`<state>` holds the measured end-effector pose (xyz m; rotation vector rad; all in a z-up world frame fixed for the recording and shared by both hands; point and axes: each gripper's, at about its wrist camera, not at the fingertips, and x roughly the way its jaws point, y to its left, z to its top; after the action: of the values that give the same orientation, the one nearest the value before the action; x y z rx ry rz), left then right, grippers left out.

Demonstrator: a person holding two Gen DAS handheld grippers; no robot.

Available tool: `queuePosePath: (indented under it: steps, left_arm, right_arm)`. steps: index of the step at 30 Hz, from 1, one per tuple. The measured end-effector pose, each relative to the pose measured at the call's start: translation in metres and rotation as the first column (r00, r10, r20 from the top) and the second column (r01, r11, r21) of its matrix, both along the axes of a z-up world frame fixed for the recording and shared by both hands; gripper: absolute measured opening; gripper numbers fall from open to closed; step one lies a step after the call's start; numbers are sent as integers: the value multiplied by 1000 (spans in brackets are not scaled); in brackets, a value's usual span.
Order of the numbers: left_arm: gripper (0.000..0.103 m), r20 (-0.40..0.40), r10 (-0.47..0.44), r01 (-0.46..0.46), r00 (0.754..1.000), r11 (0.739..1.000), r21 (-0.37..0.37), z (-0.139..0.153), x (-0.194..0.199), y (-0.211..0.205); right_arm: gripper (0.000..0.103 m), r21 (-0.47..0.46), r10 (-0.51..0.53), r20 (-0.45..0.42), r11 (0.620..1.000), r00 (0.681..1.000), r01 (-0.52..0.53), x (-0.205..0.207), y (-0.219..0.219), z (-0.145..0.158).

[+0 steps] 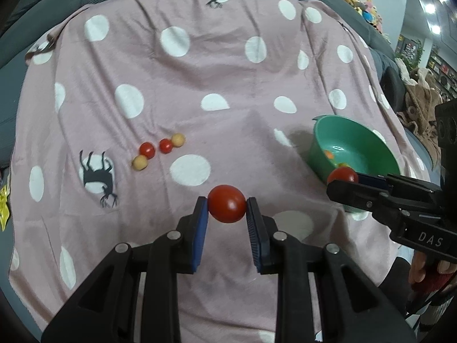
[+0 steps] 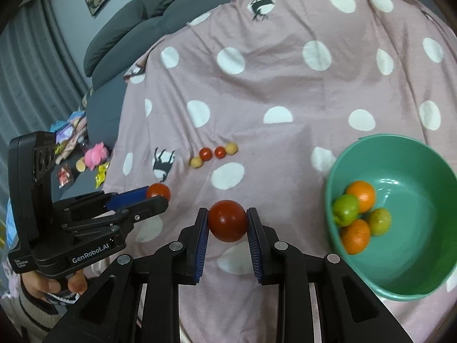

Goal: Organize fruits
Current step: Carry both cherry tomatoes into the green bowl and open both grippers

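Observation:
My left gripper [image 1: 227, 207] is shut on a red tomato [image 1: 227, 208] and holds it above the pink spotted blanket [image 1: 200, 71]. My right gripper [image 2: 227, 220] is shut on another red tomato [image 2: 227, 220]; it also shows in the left wrist view [image 1: 342, 177], next to the near rim of the green bowl [image 1: 368, 154]. In the right wrist view the green bowl [image 2: 422, 257] sits at the right and holds two oranges [image 2: 361, 194] and two green fruits [image 2: 345, 210]. Several small red and yellow fruits [image 1: 147, 150] lie in a cluster on the blanket; the cluster also shows in the right wrist view [image 2: 212, 154].
The blanket covers a grey sofa [image 2: 120, 37]. Toys and wrappers [image 2: 94, 157] lie off the blanket's left edge. Plush toys and shelves [image 1: 368, 8] stand at the far right of the room.

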<state>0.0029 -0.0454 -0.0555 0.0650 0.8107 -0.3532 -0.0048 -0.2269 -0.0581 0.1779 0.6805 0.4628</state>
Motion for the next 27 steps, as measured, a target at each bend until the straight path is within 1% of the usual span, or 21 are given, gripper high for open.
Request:
queuePosePath:
  steps: [14, 21, 27]
  left_arm:
    - [27, 17, -131, 131, 991, 991, 16, 6, 20, -60]
    - [27, 17, -206, 206, 978, 978, 35, 5, 32, -99]
    - [27, 17, -271, 271, 962, 962, 37, 2, 40, -133]
  right_arm:
    - [28, 24, -146, 25, 989, 989, 145, 1, -61, 10]
    - [28, 37, -215, 20, 976, 976, 214, 5, -89, 6]
    - [28, 40, -269, 2, 962, 963, 269, 9, -112, -3]
